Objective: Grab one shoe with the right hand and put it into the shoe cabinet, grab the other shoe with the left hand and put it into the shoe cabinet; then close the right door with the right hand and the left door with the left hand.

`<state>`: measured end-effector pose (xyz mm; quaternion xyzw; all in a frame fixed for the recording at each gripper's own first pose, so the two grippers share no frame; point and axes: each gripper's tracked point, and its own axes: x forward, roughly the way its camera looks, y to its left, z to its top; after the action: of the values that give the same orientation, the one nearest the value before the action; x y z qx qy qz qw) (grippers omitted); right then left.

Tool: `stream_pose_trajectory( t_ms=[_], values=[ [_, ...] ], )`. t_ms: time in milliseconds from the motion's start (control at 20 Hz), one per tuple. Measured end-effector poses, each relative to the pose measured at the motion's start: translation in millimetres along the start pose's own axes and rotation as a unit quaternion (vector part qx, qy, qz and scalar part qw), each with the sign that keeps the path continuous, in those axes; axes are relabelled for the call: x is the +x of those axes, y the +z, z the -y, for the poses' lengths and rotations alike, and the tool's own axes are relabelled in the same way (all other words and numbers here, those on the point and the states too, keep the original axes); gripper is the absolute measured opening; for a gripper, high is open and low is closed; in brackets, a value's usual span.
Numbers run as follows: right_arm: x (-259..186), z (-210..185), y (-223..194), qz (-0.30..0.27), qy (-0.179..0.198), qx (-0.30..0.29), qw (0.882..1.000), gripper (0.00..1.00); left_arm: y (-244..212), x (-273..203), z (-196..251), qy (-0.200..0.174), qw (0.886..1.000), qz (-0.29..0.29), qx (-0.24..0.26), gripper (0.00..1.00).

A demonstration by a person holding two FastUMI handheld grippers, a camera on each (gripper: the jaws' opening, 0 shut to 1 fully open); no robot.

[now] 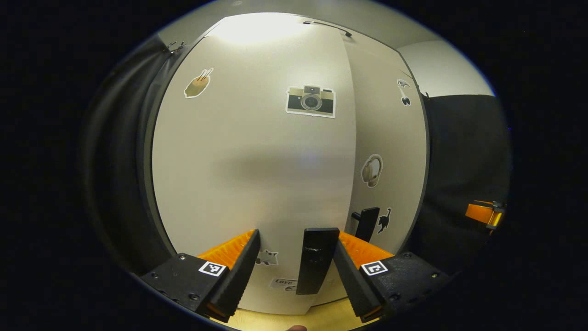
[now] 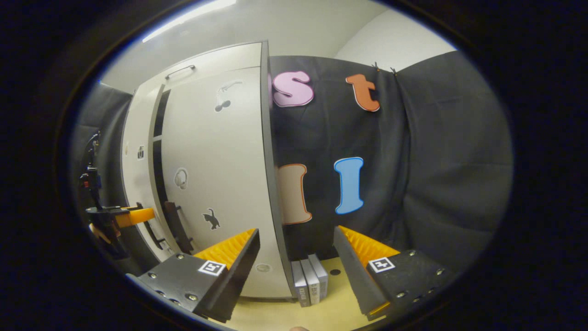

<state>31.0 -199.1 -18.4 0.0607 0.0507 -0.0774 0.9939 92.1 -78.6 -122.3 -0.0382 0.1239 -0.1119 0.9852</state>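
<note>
Pale grey-white panels covered in stickers face the left claw (image 1: pixel 296 257), which hangs spread wide with nothing between its fingers, close in front of the left door (image 1: pixel 248 161) and its dark handle (image 1: pixel 316 266). That door looks shut or nearly so. The right door (image 1: pixel 390 151) sits beside it with its own handle (image 1: pixel 367 223). From the right gripper view, the right door (image 2: pixel 220 184) seems pushed to, though a dark gap runs between the two panels of the shoe cabinet (image 2: pixel 138 151), so I cannot tell whether the left one has fully seated. The right claw (image 2: pixel 296 257) is also spread and empty, off past the cabinet's edge near some books (image 2: pixel 310 280) on the tabletop (image 2: pixel 330 312). The shoes are presumably inside; the doors hide them. I judge the task almost finished.
</note>
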Motion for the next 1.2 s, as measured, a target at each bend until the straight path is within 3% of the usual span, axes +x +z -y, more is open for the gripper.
stream_pose_trajectory(
  t_ms=[350,400,450,1200],
  values=[
    [4,1,-5,-0.006,-0.005,0.001,1.000,0.97,-1,4,2,0.002,1.000,0.002,0.005,0.92],
    [5,1,-5,-0.005,-0.005,0.001,1.000,0.93,-1,4,2,0.002,1.000,0.003,0.006,0.92],
    [4,1,-5,-0.005,-0.006,0.001,1.000,0.97,-1,4,3,0.002,1.000,0.003,0.006,0.93],
    [-6,-10,-7,-0.005,0.002,0.000,1.000,0.97,-4,8,5,-0.006,1.000,-0.004,0.007,0.93]
  ],
)
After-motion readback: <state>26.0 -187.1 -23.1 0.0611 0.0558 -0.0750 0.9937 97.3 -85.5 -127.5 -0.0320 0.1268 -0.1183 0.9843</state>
